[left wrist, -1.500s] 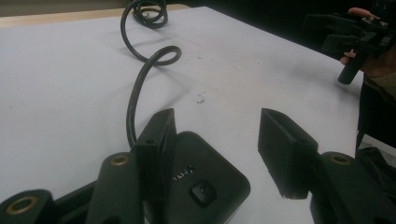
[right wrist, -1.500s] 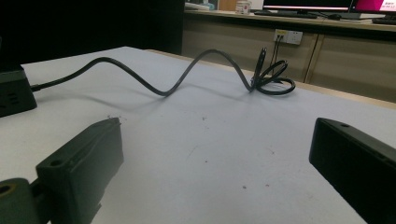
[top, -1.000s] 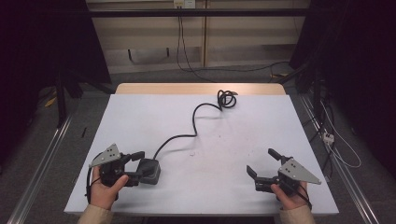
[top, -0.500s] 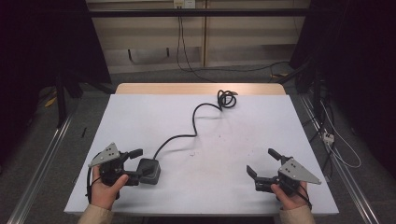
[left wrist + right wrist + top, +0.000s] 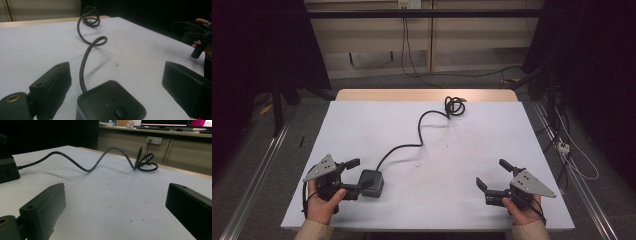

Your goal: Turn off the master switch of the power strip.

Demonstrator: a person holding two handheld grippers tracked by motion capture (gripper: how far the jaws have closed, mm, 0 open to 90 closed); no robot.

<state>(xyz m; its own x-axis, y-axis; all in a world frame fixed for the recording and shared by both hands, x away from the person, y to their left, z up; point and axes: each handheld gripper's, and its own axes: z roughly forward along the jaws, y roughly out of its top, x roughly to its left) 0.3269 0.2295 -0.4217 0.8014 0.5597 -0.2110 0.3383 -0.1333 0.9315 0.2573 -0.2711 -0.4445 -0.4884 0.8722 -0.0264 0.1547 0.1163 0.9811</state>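
One white table [image 5: 427, 150] carries one black power adapter block [image 5: 371, 183] with one black cable [image 5: 419, 135] running out of it. Two claws rest at the near edge, one in each of the person's hands.

The left claw [image 5: 357, 175] sits at the table's near left, its jaws spread wide apart with the adapter block just between and ahead of them; in the left gripper view the block [image 5: 110, 103] lies between the two black jaws, touching neither as far as can be seen. The left hand [image 5: 323, 202] grips the handle under a grey three-cornered plate.

The right claw [image 5: 493, 176] is at the near right, well apart from the block, jaws also spread wide with bare table between them. The right hand [image 5: 522, 210] holds it.

The cable leaves the block's far side, curves in two bends across the middle of the table and ends in one small coil [image 5: 455, 106] near the far edge. In the right gripper view the coil [image 5: 146, 162] stands partly upright, with what looks like a plug end rising from it, too dark to make out.

The block's top bears a short line of pale lettering [image 5: 110, 103] and a small square mark below it; both are too blurred to read. The block's near edge is cut off by the frame bottom.

Beyond the table, a wall socket plate [image 5: 153, 140] sits on a cabinet front, and screens at the top right are cut off. More cables [image 5: 569, 150] lie on the floor to the right.
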